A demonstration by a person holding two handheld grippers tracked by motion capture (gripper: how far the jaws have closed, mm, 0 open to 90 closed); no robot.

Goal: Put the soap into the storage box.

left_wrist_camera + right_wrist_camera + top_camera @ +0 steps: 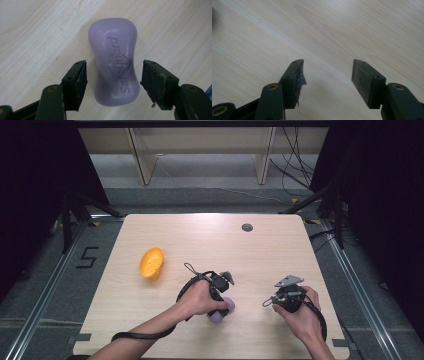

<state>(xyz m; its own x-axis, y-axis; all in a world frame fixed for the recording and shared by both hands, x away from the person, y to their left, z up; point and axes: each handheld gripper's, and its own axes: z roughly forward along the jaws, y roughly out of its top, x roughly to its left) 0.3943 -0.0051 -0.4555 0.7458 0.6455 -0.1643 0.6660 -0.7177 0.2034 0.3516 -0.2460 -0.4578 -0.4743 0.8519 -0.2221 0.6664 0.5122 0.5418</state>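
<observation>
A lilac bar of soap [114, 62] with an embossed logo lies flat on the wooden table. My left gripper [115, 82] stands open right over it, one jaw on each side of the bar's waist, with a small gap on both sides. From above, that soap [220, 315] peeks out under the left hand, near the table's front middle. My right gripper [327, 80] is open over bare wood, with nothing between its jaws; it sits at the front right [280, 299].
An orange bowl-like dish [151, 263] lies tilted on the left half of the table [210, 240]. A dark round grommet [247, 227] is set near the far edge. Metal rails run along the floor on both sides.
</observation>
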